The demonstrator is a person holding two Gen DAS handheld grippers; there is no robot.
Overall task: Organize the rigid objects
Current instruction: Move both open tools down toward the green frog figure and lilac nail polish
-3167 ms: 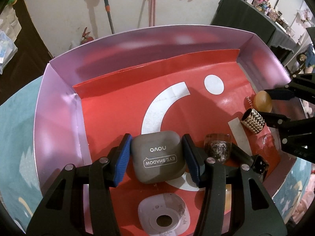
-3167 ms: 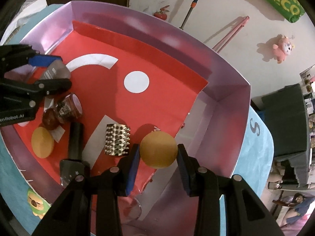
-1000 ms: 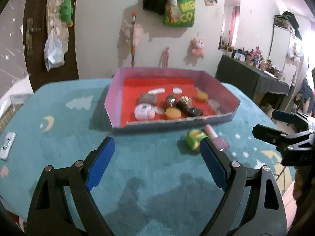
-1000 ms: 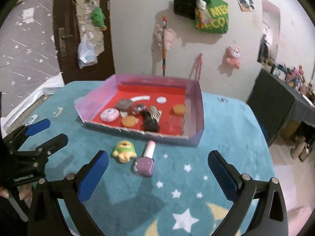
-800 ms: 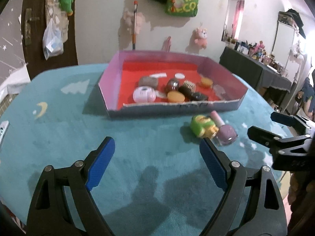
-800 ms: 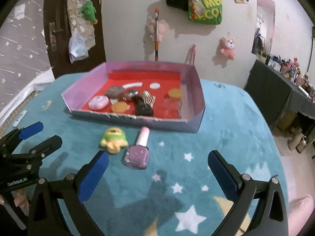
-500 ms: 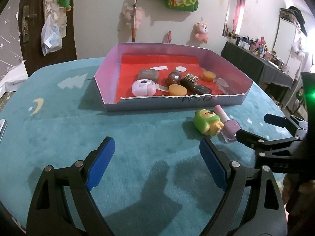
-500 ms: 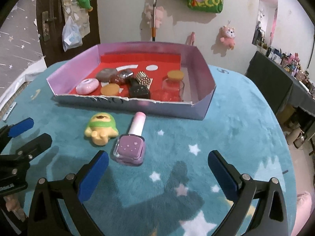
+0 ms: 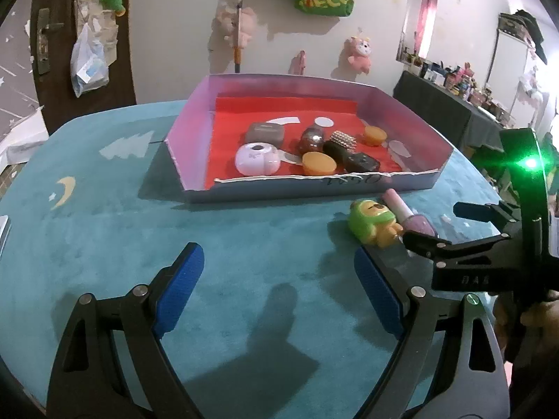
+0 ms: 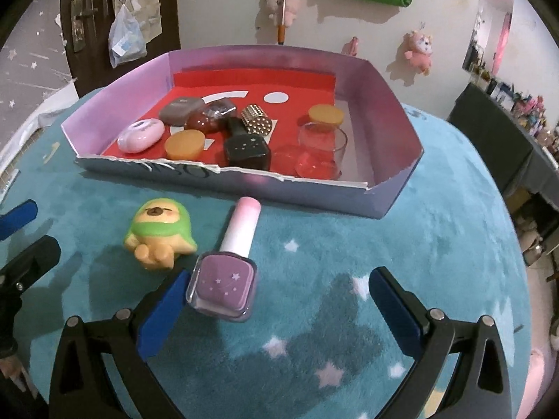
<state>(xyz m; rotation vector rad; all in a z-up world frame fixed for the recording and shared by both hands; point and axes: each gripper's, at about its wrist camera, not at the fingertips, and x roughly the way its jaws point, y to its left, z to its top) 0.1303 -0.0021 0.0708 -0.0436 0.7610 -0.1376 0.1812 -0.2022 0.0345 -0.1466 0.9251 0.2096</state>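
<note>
Nail polish bottle [image 10: 223,279] lay on the teal rug [image 10: 401,244], just outside the tray's [image 10: 314,188] near wall, beside a green toy [image 10: 159,234]. My right gripper [image 10: 276,307] hung wide open around it; my left gripper [image 9: 276,289] gaped empty. Next I judged: centre, then close.

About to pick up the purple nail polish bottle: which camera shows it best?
The right wrist view: the purple nail polish bottle lies whole and close on the rug, just ahead of the open right claw. In the left wrist view, the bottle is small, partly hidden behind the green toy and the right claw.
</note>
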